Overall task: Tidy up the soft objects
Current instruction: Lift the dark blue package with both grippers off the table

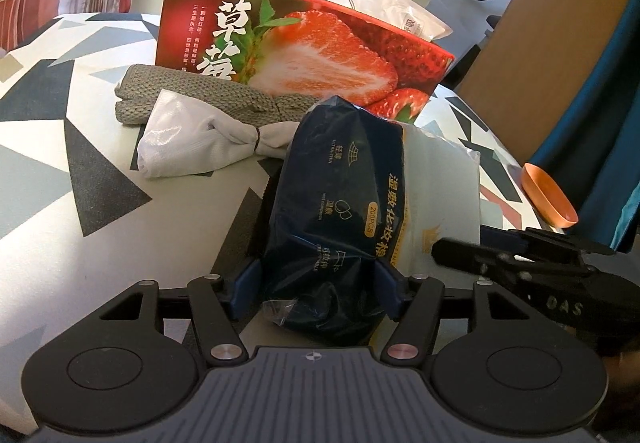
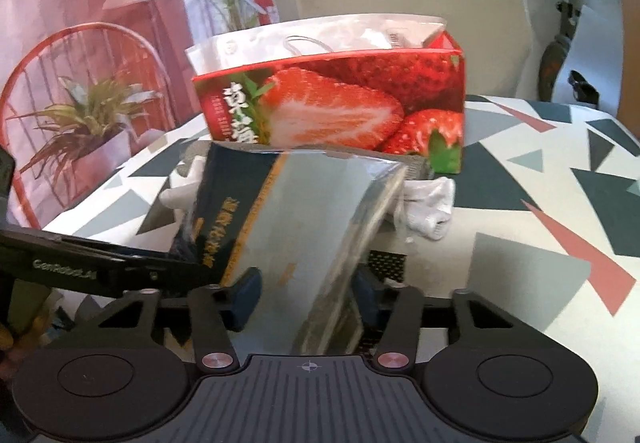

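Both tools are clamped on one cotton-pad pack (image 1: 340, 211): the left tool (image 1: 316, 283) pinches its dark end, the right tool (image 2: 306, 297) its pale end. The pack is held between them above the worktop (image 1: 60, 163), long axis pointing ahead at the strawberry box (image 1: 304, 51), just beyond. Socks (image 1: 192, 139) and cloth (image 1: 208, 99) lie between pack and box.

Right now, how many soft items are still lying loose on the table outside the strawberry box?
2: a grey knitted cloth against the strawberry box front, and a white tied cloth just before it. The held pack may hide others.
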`<act>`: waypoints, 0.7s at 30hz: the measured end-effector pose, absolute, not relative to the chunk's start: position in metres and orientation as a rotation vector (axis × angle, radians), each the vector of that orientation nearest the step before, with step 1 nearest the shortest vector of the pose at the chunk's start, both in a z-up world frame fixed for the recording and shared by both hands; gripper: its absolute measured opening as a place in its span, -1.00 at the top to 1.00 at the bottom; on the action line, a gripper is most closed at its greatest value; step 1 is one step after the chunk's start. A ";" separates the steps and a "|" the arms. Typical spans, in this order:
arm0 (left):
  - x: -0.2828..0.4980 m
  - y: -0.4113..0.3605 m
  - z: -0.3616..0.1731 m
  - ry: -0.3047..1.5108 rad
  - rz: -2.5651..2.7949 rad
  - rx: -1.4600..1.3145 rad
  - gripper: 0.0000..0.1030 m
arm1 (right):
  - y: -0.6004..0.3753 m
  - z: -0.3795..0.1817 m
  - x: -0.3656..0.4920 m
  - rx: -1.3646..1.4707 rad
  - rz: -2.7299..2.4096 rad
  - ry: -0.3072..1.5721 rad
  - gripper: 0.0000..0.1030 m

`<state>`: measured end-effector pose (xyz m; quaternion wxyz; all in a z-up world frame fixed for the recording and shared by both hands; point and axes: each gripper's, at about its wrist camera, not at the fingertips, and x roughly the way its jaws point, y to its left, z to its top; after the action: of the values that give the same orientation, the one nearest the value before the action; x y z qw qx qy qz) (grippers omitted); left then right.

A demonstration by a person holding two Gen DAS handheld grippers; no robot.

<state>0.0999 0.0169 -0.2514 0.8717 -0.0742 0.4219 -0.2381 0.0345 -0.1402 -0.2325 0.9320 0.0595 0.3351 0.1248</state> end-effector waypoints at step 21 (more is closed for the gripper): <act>0.091 0.026 -0.237 0.791 -0.546 -0.206 -0.19 | -0.136 -0.218 0.024 0.127 0.319 0.606 0.69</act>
<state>0.0914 0.0257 -0.2369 0.8816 -0.0991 0.3799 -0.2621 0.0243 -0.1357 -0.2184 0.9399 0.0624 0.2968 0.1565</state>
